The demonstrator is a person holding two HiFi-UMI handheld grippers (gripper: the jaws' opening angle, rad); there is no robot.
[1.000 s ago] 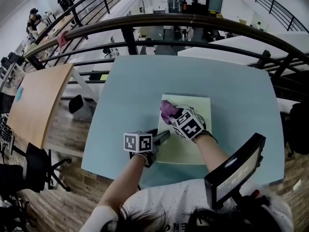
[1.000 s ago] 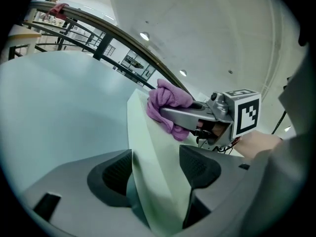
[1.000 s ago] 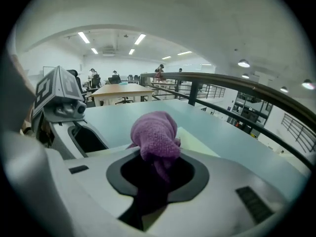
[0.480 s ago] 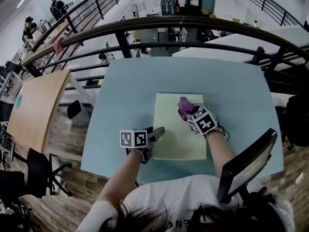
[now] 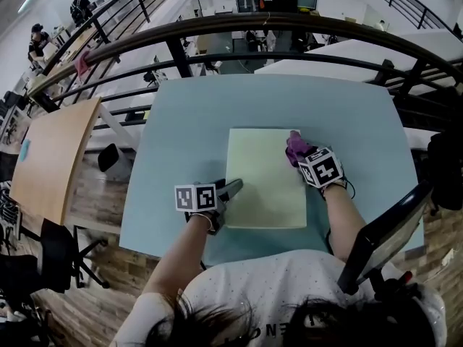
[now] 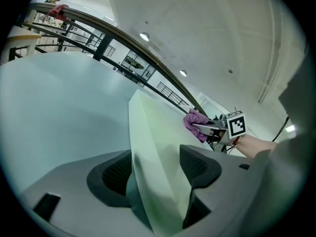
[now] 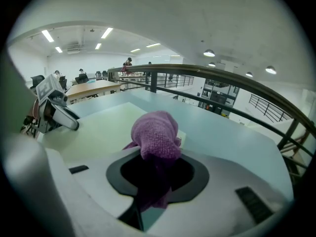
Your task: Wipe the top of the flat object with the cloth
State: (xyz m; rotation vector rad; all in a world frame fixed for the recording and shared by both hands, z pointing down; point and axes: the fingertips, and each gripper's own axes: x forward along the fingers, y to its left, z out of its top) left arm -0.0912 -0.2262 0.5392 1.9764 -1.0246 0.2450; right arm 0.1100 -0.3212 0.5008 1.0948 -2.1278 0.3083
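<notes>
Your left gripper [image 5: 231, 188] clamps the board [image 5: 262, 194] edge, your right gripper [image 5: 298, 154] grips the cloth [image 5: 294, 144]; press flat, sweep evenly

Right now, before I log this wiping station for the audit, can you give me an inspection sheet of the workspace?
Surface: light blue table.
Job's things: pale green board lies on it; purple cloth at the board's far right corner.
Clutter: nothing seen.
Grippers: left gripper shut on the board's left edge; right gripper shut on the cloth.
Cables: nothing seen.
Surroundings: dark railing beyond the table; wooden table to the left.
</notes>
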